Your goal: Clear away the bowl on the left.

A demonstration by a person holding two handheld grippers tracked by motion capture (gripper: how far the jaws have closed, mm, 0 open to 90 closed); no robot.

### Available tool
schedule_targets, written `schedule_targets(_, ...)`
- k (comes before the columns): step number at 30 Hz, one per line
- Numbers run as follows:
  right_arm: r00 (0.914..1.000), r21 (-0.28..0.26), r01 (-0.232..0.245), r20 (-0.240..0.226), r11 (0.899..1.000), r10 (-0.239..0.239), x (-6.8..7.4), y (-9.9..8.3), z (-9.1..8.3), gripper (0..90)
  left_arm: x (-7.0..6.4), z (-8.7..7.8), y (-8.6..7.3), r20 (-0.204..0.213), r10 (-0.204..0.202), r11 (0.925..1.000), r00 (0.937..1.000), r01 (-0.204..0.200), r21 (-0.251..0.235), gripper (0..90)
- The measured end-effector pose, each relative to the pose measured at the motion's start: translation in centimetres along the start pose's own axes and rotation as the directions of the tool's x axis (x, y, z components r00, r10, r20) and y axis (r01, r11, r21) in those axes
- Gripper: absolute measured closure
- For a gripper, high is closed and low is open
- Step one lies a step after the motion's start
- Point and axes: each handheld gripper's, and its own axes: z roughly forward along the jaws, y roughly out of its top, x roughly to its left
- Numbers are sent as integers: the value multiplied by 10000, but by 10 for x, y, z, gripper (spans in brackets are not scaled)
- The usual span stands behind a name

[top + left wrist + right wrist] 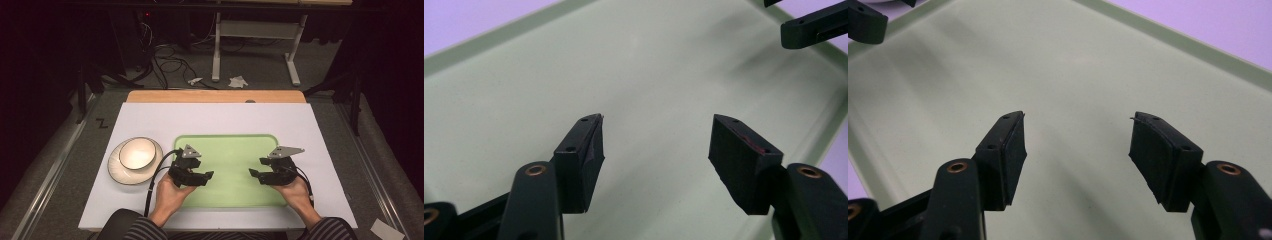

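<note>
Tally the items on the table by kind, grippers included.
Green tray: 1
White bowl: 1
Plate under the bowl: 1
Grippers, both open: 2, left gripper, right gripper
Total: 5

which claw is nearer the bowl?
Left. The left claw is over the green tray's left part, just right of the bowl; the right claw is over the tray's right part.
</note>
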Motion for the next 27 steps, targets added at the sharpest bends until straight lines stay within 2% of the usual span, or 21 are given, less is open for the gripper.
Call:
schedule_targets(5, 10000, 63, 56, -1, 10000, -56, 2, 0, -1, 408, -5, -7, 3, 293, 207, 9996, 9994, -201, -219, 392)
schedule_targets(6, 10000, 58, 72, 11, 10000, -72, 2, 0, -1, 408, -7, -7, 3, 305, 207, 9991, 9993, -196, -382, 392)
schedule_targets(9, 9998, 94, 188, -17, 9998, -188, 3, 0, 0, 408, -8, -9, 6, 377, 174, 9991, 9991, -160, -390, 397)
schedule_targets(10, 9998, 126, 207, -16, 9997, -207, 3, 0, 1, 408, -9, -9, 10, 296, 71, 9995, 9995, -62, -300, 400)
schedule_targets(12, 9996, 195, 281, -38, 9994, -281, 4, 0, 1, 409, -9, -8, 12, 68, 264, 9996, 9996, -263, -94, 408)
schedule_targets(14, 9994, 210, 333, -72, 9992, -331, 3, 0, 1, 409, -9, -6, 17, -20, 206, 9997, 9998, -207, -110, 418)
schedule_targets(17, 9993, 228, 377, -90, 9990, -375, 3, 0, 2, 409, -9, -7, 20, 99, 238, 9997, 9997, -238, -67, 412)
schedule_targets(21, 9993, 153, 363, -40, 9992, -363, 4, 0, 0, 410, -5, -9, 27, -67, 466, 9989, 9989, -467, -103, 397)
schedule_targets(27, 9989, 93, 430, -165, 9990, -428, 5, 0, 1, 409, 5, -10, 32, -327, 462, 9981, 9984, -475, -395, 396)
